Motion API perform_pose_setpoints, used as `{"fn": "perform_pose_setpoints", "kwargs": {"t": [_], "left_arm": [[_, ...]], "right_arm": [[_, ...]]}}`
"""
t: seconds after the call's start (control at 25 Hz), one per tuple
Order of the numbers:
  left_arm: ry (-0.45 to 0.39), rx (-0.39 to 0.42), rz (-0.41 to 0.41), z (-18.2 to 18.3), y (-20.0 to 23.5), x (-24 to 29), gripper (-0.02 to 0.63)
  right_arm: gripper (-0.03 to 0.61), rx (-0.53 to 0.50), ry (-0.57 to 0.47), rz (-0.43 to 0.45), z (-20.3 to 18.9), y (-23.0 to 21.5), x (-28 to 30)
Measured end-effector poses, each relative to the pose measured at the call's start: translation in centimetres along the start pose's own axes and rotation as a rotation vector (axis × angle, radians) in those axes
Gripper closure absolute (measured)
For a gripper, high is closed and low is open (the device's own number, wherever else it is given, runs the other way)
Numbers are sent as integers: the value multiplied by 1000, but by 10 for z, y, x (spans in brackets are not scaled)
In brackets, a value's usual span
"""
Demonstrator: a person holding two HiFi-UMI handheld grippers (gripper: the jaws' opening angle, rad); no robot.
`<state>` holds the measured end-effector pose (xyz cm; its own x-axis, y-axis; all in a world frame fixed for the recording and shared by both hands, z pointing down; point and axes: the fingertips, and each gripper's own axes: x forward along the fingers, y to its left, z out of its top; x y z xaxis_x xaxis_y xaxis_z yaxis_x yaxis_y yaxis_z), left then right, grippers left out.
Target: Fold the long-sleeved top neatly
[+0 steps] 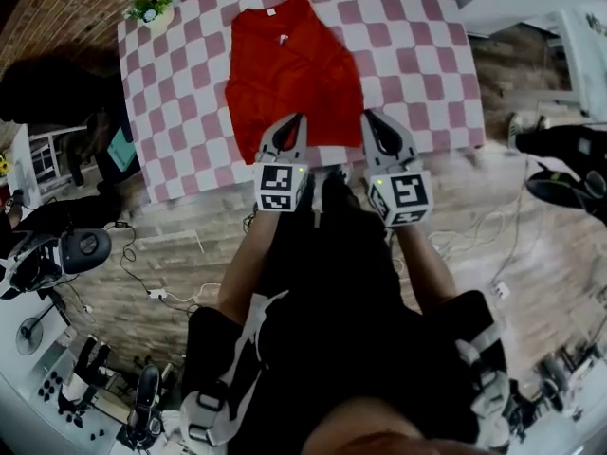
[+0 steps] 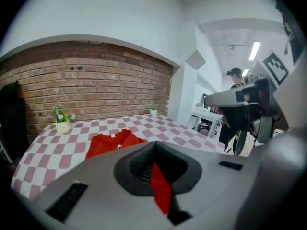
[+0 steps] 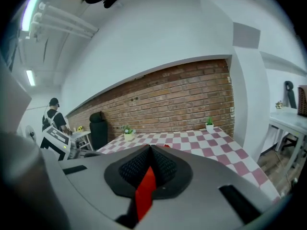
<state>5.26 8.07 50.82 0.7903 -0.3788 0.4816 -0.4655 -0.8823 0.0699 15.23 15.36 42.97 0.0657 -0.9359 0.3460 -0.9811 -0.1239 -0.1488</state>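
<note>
The red long-sleeved top [image 1: 294, 69] lies on the pink-and-white checked table [image 1: 417, 55], collar at the far end, with no sleeve spread out to either side. My left gripper [image 1: 289, 126] is at the left of the near hem and my right gripper [image 1: 375, 121] at the right of it. In the left gripper view the left gripper [image 2: 154, 150] is shut, with a strip of red fabric [image 2: 160, 188] pinched between its pads. The right gripper [image 3: 149, 152] is likewise shut on red fabric [image 3: 145, 190]. The rest of the top [image 2: 112, 143] lies flat beyond.
A small potted plant [image 1: 150, 9] stands at the table's far left corner, and a second one [image 3: 209, 123] at the far right. Wooden floor with cables [image 1: 161, 292] surrounds the table. A white desk [image 2: 206, 116] and a person [image 3: 55, 119] are off to the sides.
</note>
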Motion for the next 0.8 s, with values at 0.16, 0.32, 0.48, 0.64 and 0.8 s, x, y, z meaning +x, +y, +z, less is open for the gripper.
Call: {"fn": "perform_pose_setpoints", "kwargs": {"t": [0.16,0.32,0.48,0.64,0.8], "left_arm": [[-36,-27,45,18,44,-30,607],[-61,-33,62,32,87,-54,607],[-84,-32,70,43,128,-72,607],[-101,-58,79,44,164,-83,607],[-110,-79,68,44,186,-86,607]], "right_arm": [[571,-44,-22,30,21,30,21],[571,-57,-29,21,34,53,42],[571,-50,-7,4,37,75,61],[571,-66,-1,7,41,99,81],[571,-60,10,2,42,112,94]]}}
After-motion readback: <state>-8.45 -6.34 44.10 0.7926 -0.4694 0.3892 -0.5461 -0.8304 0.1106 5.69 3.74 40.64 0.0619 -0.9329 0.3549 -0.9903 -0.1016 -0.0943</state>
